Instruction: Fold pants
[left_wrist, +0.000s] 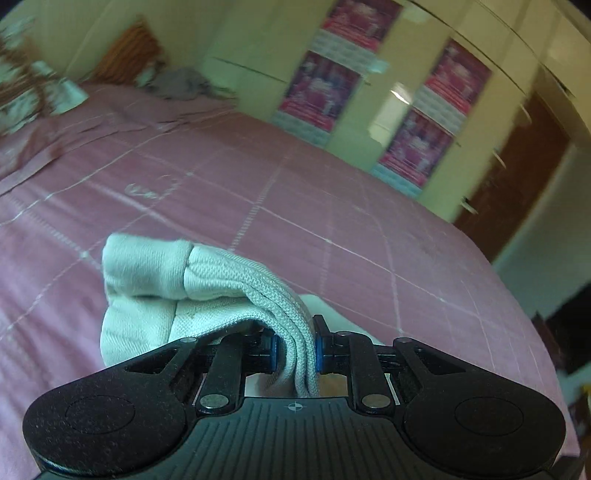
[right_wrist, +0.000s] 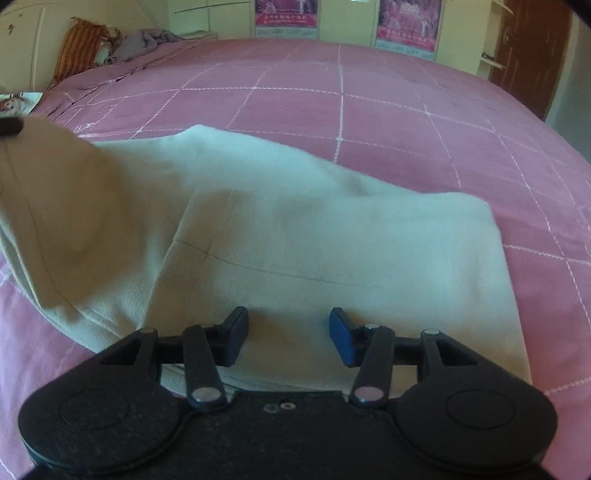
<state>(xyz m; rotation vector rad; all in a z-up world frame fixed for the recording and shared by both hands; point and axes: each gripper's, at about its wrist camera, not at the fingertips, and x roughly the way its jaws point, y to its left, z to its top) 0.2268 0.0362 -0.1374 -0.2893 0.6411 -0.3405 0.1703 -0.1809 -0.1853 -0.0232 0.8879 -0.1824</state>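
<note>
Pink checked bed (right_wrist: 369, 92) carries the cream pants (right_wrist: 295, 229), whose ribbed edge the left claw (left_wrist: 295, 347) pinches shut while the right claw (right_wrist: 288, 332) hovers wide and empty above them, so a slipping pinch could spill the stacked layers.

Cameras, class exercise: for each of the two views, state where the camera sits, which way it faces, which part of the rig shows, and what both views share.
Left wrist: sits on the left gripper, looks along its fingers across the pink bedspread toward the cupboards; its jaws are clamped on the bunched cream pants.
Right wrist: sits on the right gripper, faces low over the spread pants toward the bed's far end; its jaws are open.
Shared: pants, bedspread, posters, orange pillow.
</note>
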